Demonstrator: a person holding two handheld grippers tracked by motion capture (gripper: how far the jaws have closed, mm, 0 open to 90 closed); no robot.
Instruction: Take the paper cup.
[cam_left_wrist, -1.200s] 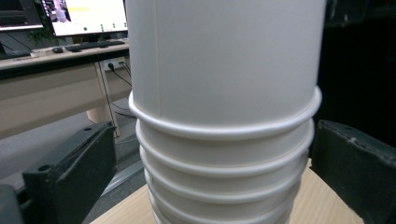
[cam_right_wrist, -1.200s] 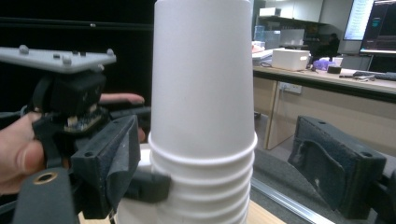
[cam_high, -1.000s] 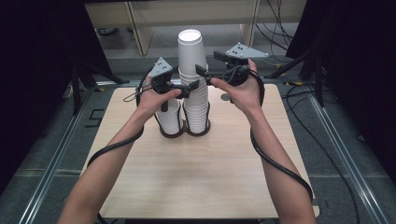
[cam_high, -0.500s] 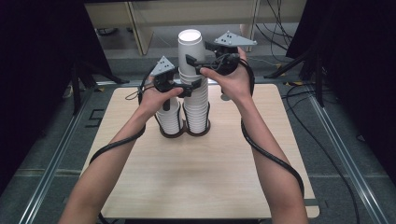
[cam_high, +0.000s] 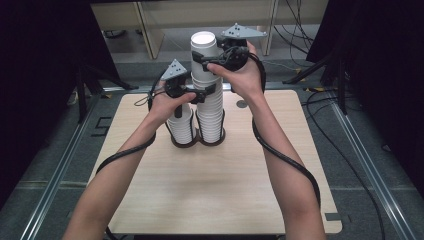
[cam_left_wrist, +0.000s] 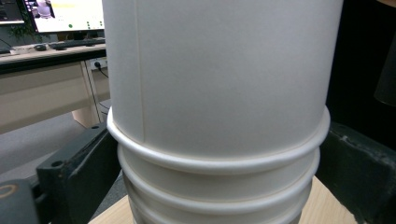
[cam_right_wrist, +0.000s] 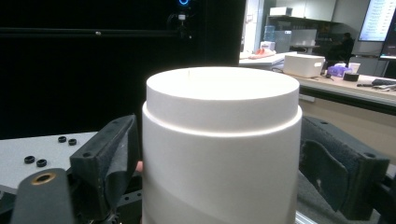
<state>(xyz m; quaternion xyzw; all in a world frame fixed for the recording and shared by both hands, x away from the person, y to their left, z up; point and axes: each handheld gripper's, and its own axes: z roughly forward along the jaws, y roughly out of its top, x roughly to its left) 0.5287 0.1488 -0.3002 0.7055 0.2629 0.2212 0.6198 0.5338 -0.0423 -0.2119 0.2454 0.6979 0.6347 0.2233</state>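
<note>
The tall stack of white paper cups, nested upside down (cam_high: 209, 95), is standing in the right ring of a dark double-ring holder (cam_high: 197, 141) near the table's far-middle, w/ a shorter stack of white paper cups (cam_high: 182, 125) just beside it in the left ring. The top white paper cup (cam_high: 204, 57) is sitting base-up at the stack's peak.

The right gripper (cam_high: 206, 61) is reaching across at the top cup; its jaws are flanking the cup's base on both sides, but whether the pads are pressing isn't clear. The left gripper (cam_high: 202, 95) is straddling the tall stack lower down, at the rolled rims; its jaws have just been closing w/ the stack between them, and are now lying against both sides, gripping it.

The light wooden tabletop (cam_high: 210, 195) is lying bare on the near side of the holder, w/ wide room to the left, right & near edges. Both forearms are coming in over that space, black cables (cam_high: 287, 160) trailing along them.
</note>
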